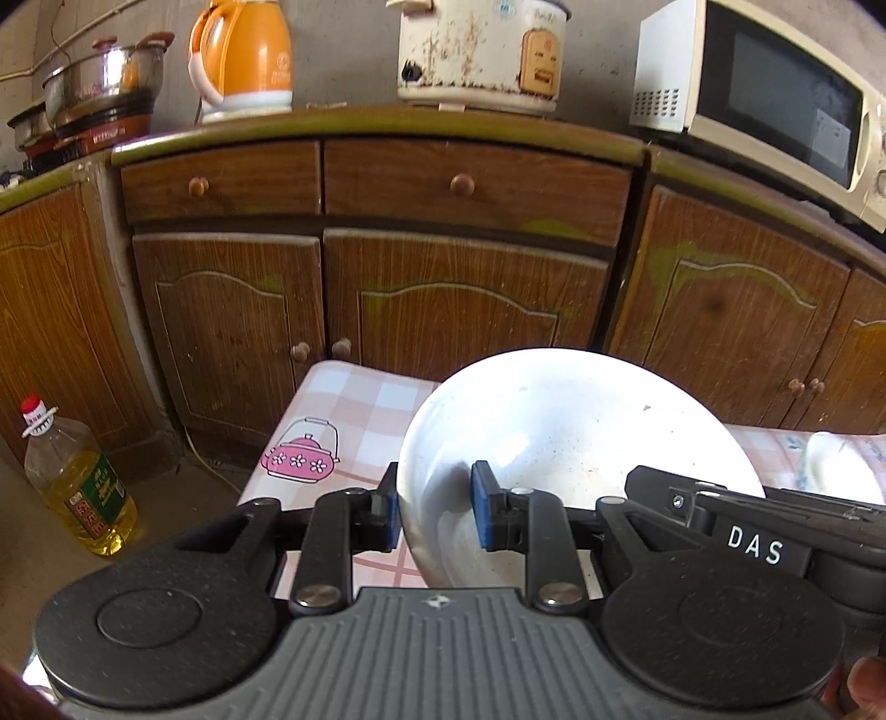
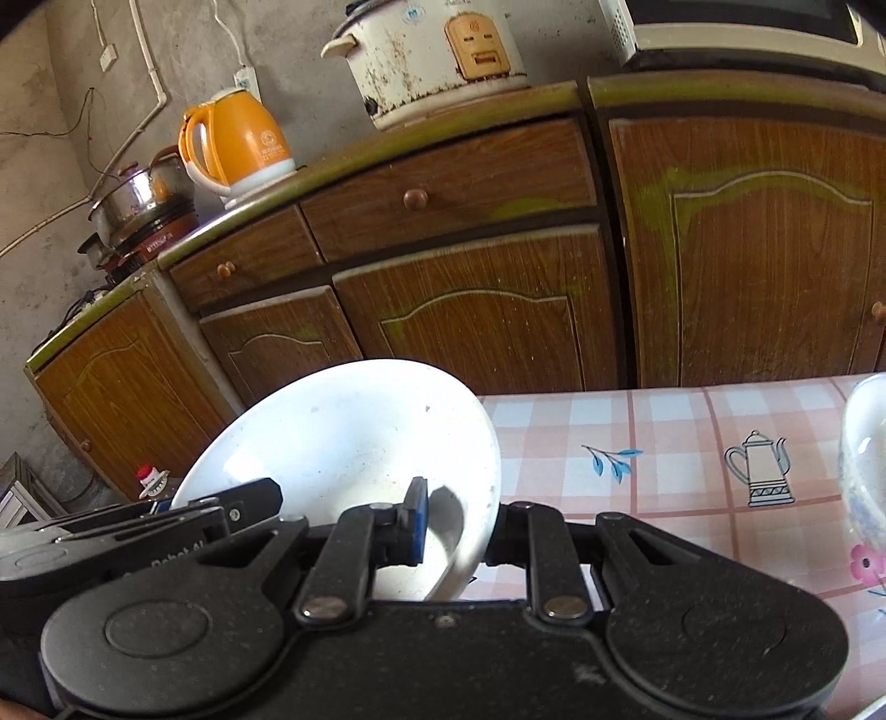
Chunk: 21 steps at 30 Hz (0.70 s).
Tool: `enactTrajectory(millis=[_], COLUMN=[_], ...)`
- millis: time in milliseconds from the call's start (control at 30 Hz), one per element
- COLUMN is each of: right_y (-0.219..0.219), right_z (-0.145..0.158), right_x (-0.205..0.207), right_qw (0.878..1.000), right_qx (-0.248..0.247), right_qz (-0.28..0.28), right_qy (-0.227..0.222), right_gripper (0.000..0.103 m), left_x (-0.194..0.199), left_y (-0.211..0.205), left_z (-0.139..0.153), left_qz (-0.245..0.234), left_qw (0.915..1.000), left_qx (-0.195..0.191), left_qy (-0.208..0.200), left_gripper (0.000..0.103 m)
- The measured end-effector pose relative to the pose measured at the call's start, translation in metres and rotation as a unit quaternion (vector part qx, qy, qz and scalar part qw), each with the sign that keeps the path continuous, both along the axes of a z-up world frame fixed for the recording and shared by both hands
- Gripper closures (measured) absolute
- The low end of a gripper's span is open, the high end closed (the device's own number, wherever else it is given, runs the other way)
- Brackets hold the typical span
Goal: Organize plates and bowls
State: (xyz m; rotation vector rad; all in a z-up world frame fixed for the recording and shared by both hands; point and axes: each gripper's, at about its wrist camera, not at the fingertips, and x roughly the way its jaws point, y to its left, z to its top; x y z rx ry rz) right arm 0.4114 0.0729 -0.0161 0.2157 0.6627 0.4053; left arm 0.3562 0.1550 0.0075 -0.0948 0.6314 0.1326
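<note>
Currently, holding: one white plate [image 1: 570,426], being gripped from both sides and tilting up above the surface [image 1: 343,399].
Left tongs [image 1: 433,512]: nearly closed, pinching the plate's left rim between blue pads, one pad under the rim and one inside the dish.
Right tongs [image 2: 457,523]: nearly closed too, clamping the opposite rim; only the inner blue pad showing, the outer finger hiding behind the plate's edge.
Reason for two grips: probably steadying a wide, shallow, slippery dish, since one thin-edged pinch alone could be letting it swing or slip.
Plate position: hanging in the air between both tongs, near the surface's front edge, touching nothing else.
Plate material: glazed white ceramic by the look of it, round, shallow, glossy, carrying small dark specks and catching bright glare.
Surface covering: smooth wipeable cloth, pink and white checks, printed with a pink kettle, a coffee pot and blue leaves.
Second dish [image 2: 864,459]: pale bowl with faint blue and pink flowers, sitting at the surface's right end, well apart from the plate; possibly the stacking spot, though not certain.
Background: worn wood-grain cabinets [image 1: 454,299] with round knobs, standing behind the surface.
Cabinet top: orange kettle [image 1: 243,55], stained white rice cooker [image 1: 482,50], cream microwave [image 1: 775,94], steel pots.
Floor: bottle of yellow oil [image 1: 77,482], standing left of the surface.
</note>
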Motion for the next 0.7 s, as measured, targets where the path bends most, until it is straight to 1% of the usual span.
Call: enactTrajectory(millis=[467,700], right_y=[-0.005,-0.007], right_z=[0.055,0.074], right_x=[-0.043,-0.065], right_qw=[1.000,0.999], right_qx=[0.002,0.004], right_qz=[-0.002,-0.001], right_qy=[-0.030,-0.039], right_gripper=[0.080,0.080], left_x=[-0.037,-0.058], left_y=[-0.011,-0.013], left_z=[0.046,0.061], left_qz=[-0.005,-0.007], left_qw=[0.9996,0.9993], left_qx=[0.008,0.010], left_qy=[-0.027,-0.035], left_gripper=[0.078,0.078])
